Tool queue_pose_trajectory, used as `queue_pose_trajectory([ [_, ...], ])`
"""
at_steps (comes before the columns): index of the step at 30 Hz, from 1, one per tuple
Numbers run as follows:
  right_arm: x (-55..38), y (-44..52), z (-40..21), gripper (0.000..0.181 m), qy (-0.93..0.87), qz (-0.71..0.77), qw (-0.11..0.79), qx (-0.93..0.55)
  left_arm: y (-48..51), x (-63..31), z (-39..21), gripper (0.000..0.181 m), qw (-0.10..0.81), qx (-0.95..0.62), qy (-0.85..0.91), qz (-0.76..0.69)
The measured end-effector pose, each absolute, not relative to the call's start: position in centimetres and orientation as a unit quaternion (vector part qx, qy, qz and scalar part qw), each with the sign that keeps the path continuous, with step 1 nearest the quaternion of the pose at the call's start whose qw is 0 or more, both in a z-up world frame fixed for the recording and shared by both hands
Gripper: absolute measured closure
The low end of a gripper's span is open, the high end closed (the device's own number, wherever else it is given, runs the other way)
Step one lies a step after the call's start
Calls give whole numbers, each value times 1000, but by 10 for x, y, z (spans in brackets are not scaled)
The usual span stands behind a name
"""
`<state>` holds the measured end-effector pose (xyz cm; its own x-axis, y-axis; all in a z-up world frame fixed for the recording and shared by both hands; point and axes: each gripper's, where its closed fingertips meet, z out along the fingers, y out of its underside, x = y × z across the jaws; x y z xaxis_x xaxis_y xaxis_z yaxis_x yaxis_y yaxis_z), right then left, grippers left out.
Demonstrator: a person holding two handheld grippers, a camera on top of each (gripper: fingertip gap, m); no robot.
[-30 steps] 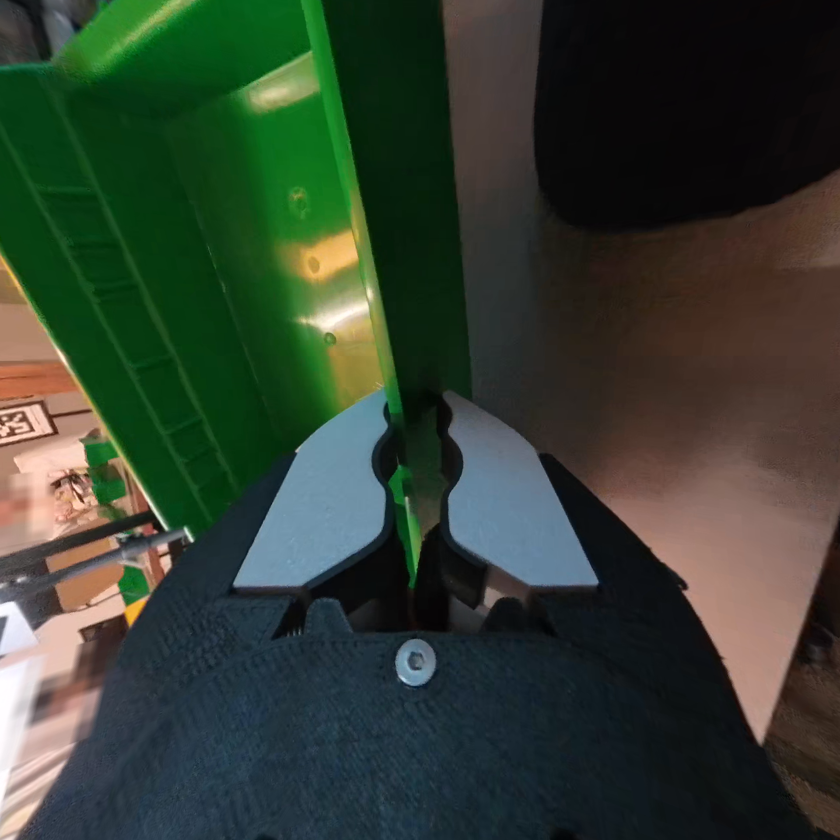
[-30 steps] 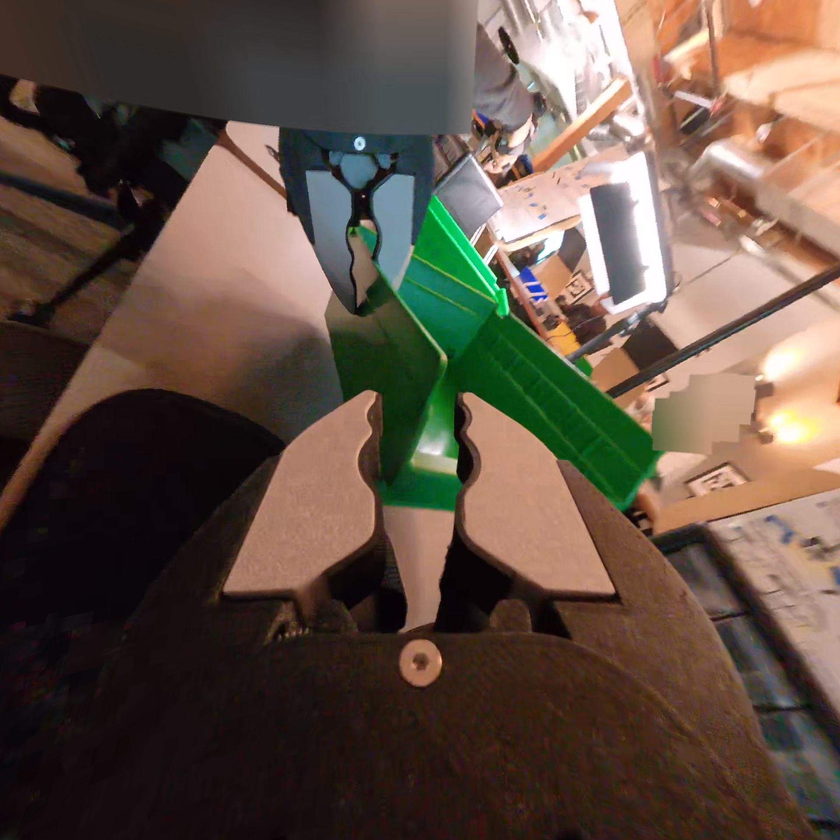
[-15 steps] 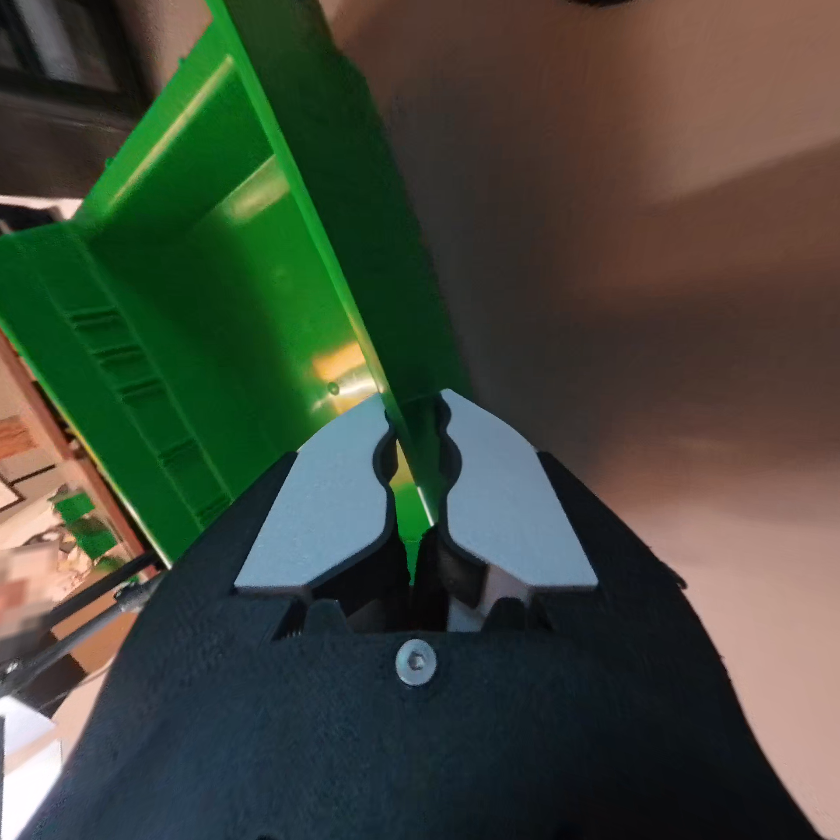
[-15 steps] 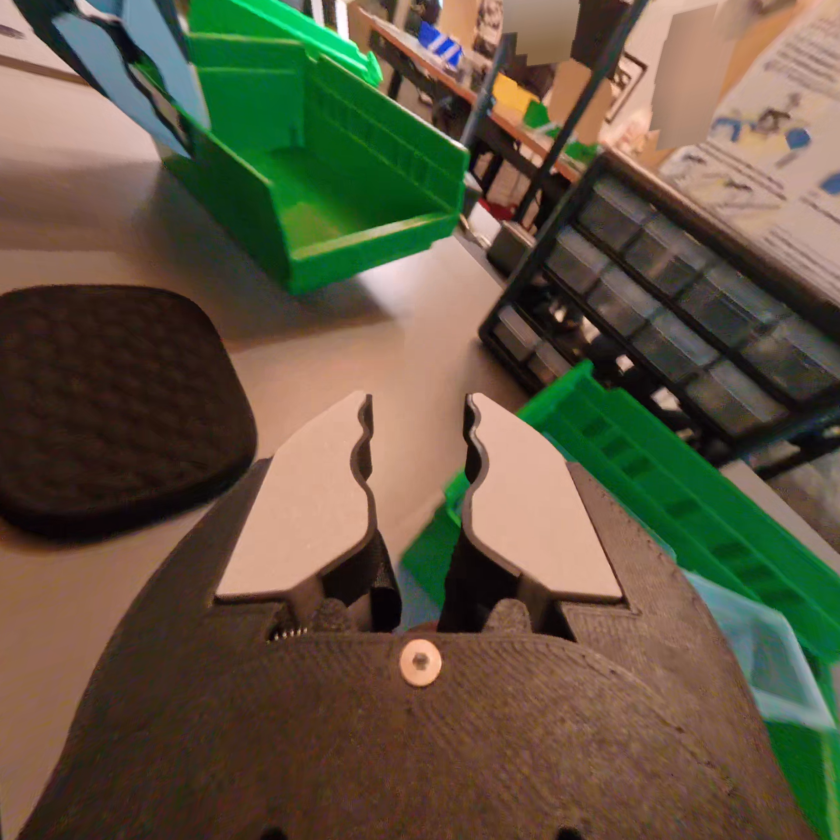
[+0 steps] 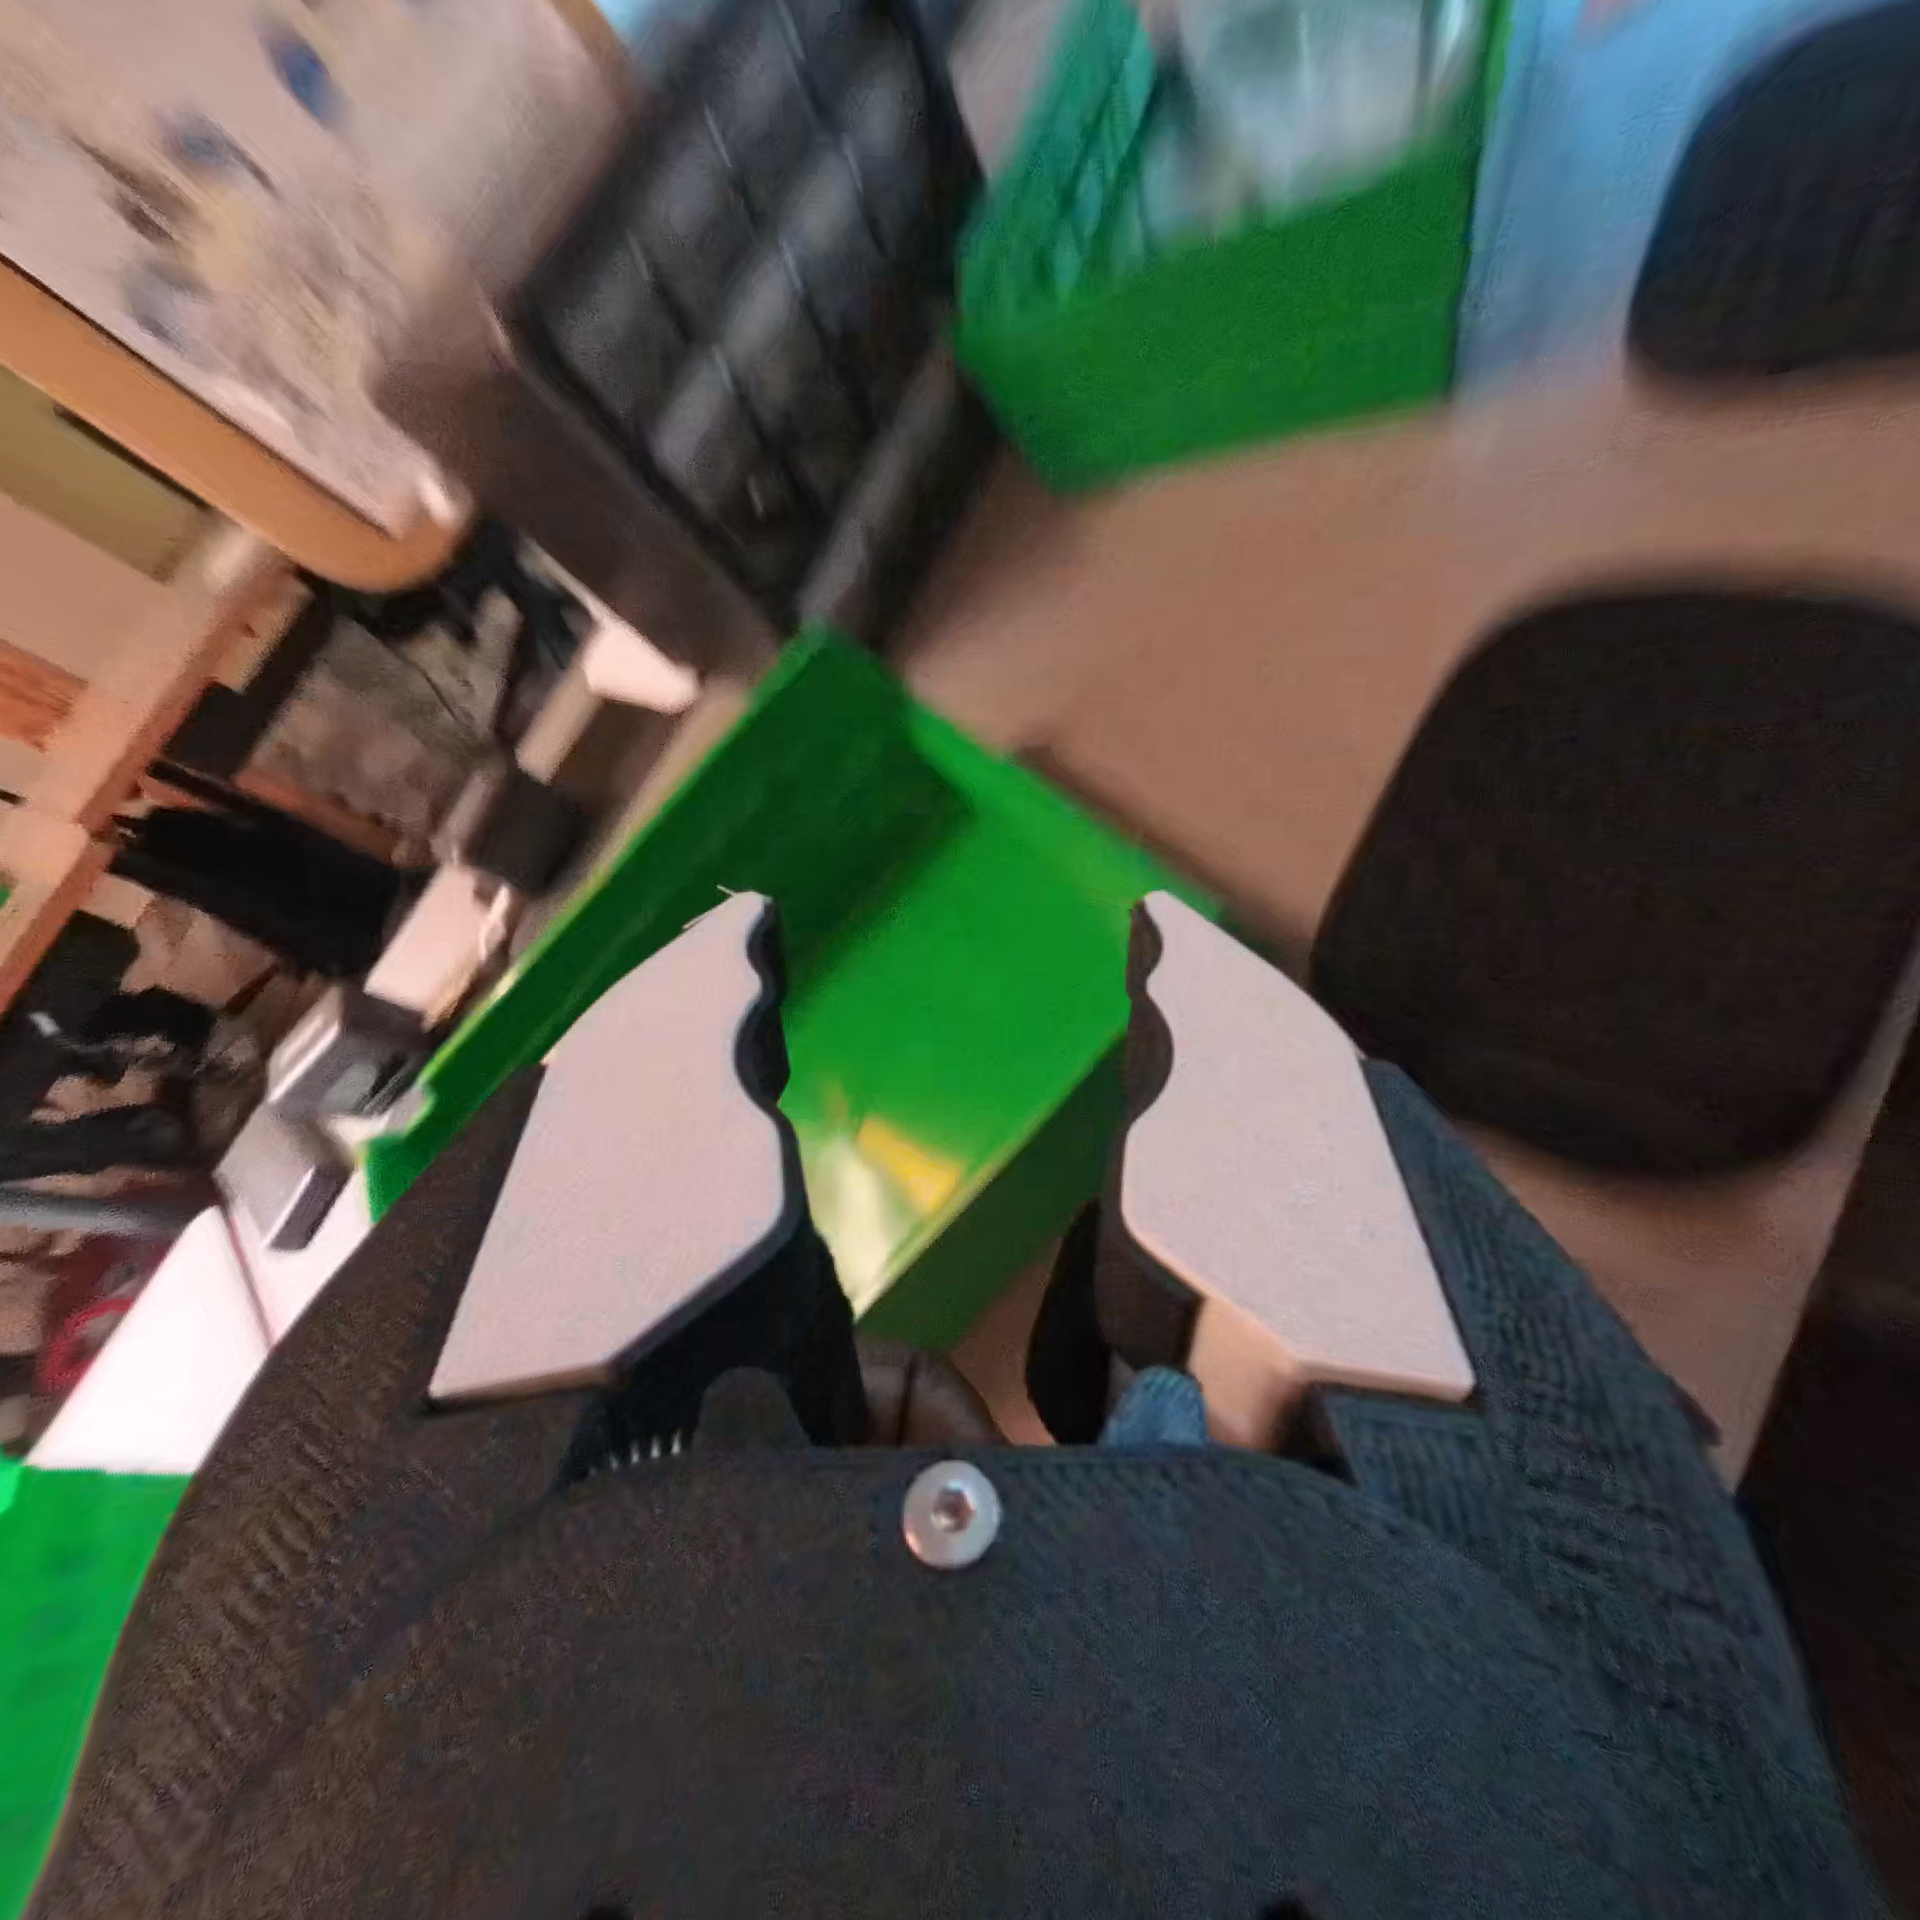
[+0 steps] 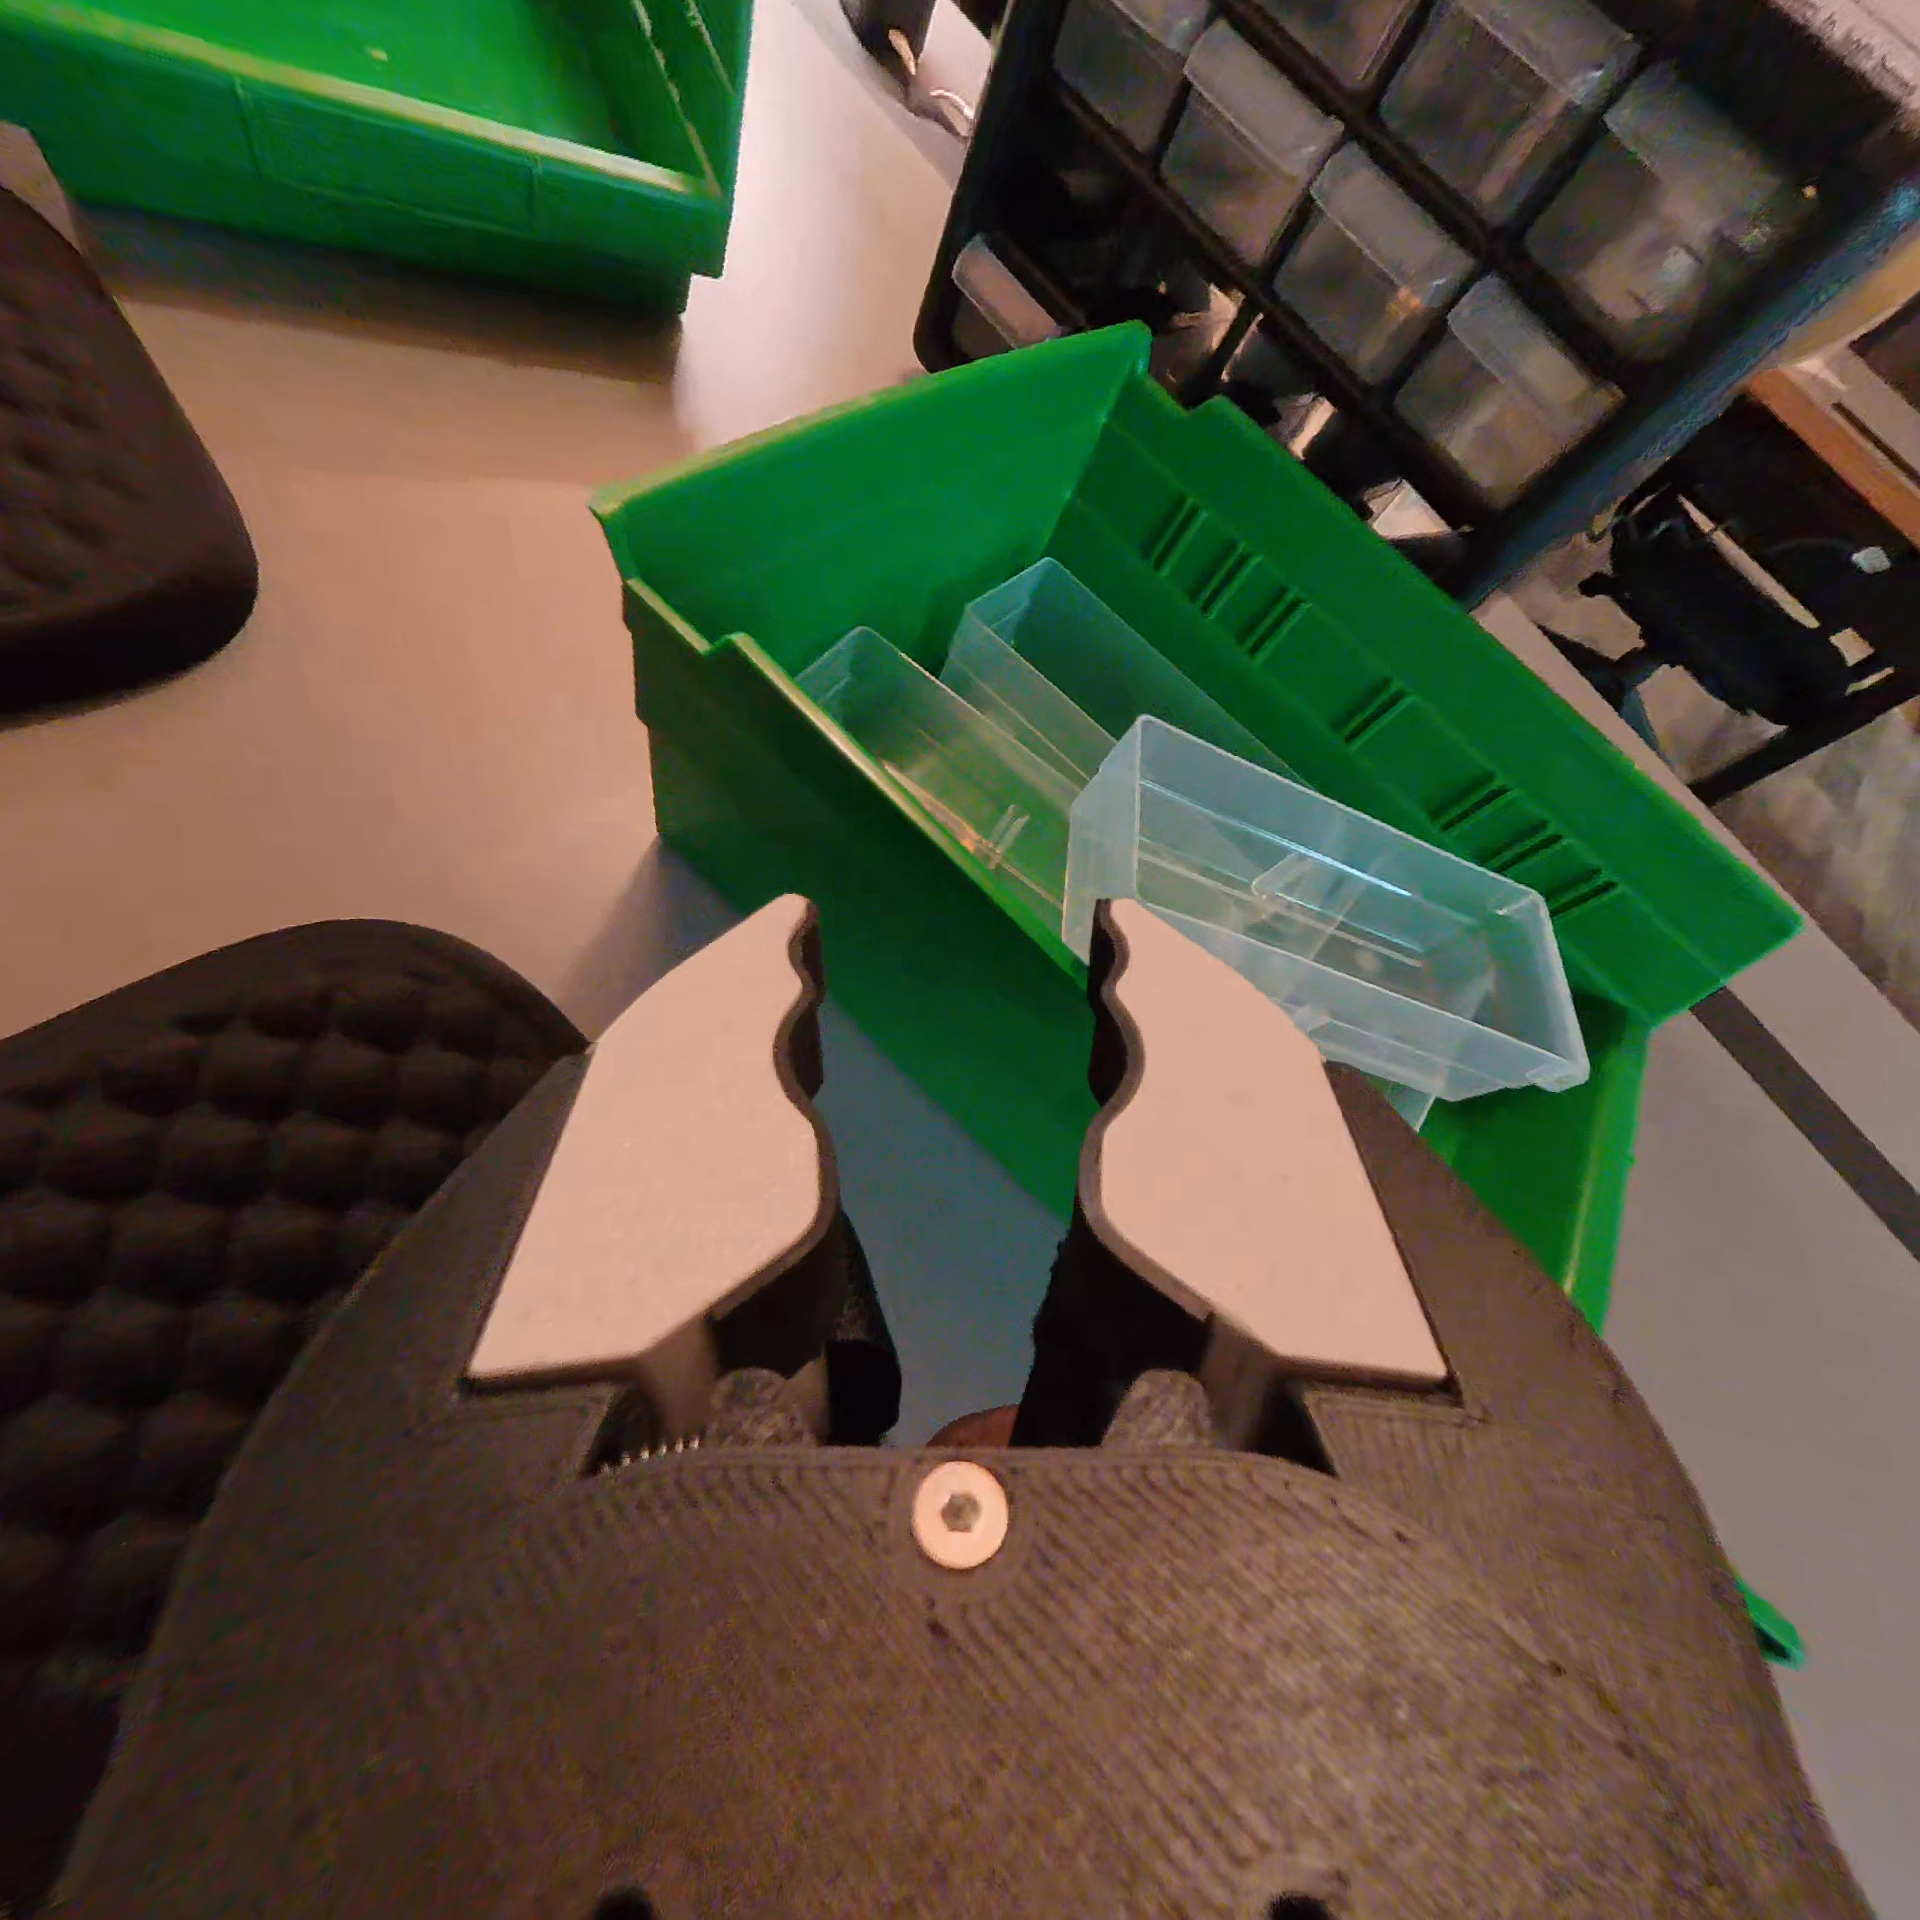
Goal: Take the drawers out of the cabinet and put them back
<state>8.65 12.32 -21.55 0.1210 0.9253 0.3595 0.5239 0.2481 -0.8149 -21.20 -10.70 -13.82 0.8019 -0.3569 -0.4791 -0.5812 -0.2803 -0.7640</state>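
Three clear plastic drawers point(image 6: 1320, 914) lie loose in a green bin point(image 6: 914, 520) on the table. The black cabinet point(image 6: 1403, 208) of small clear drawers stands behind that bin; it shows blurred in the left wrist view point(image 5: 748, 312). My right gripper point(image 6: 951, 925) is open and empty, just in front of the bin's near wall, its right fingertip close to the nearest drawer. My left gripper point(image 5: 956, 925) is open and empty above an empty green bin point(image 5: 935, 997) on the table. The left wrist view is motion-blurred.
The empty green bin also shows at the top left of the right wrist view point(image 6: 364, 135). Two black padded mats point(image 6: 208, 1143) point(image 6: 104, 468) lie on the table to my left; one shows in the left wrist view point(image 5: 1621, 883). The table edge and a room lie beyond.
My left gripper has let go of the empty green bin's wall, opened and pulled back. My right gripper has swung over to the bin with the clear drawers.
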Motion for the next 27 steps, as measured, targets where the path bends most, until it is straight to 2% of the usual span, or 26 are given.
queue_pose_trajectory([
  [1, 84, 122, -216, 133, -633, 206, 479, -572, -96, -195, -133, 119, 552, -784, 266, 101],
  [2, 81, 120, -217, 133, -638, 202, 478, -569, -85, -181, -142, 120, 545, -795, 248, 99],
  [4, 77, 120, -218, 132, -647, 185, 481, -561, -71, -167, -182, 120, 459, -842, 259, 113],
  [7, 78, 125, -222, 134, -656, 153, 480, -562, -62, -185, -213, 121, 379, -869, 264, 178],
  [11, 82, 130, -219, 145, -643, 151, 489, -570, -75, -218, -216, 146, 352, -886, 225, 202],
  [15, 83, 131, -218, 148, -632, 156, 495, -576, -106, -247, -224, 154, 288, -902, 219, 235],
  [19, 81, 127, -219, 143, -633, 144, 496, -577, -107, -246, -220, 152, 310, -892, 218, 247],
  [21, 77, 122, -218, 146, -636, 144, 494, -575, -100, -233, -217, 141, 322, -889, 224, 237],
  [24, 71, 112, -217, 153, -653, 143, 489, -561, -85, -212, -215, 138, 338, -884, 228, 228],
  [27, 63, 98, -216, 157, -667, 156, 484, -545, -79, -212, -230, 137, 293, -893, 225, 256],
])
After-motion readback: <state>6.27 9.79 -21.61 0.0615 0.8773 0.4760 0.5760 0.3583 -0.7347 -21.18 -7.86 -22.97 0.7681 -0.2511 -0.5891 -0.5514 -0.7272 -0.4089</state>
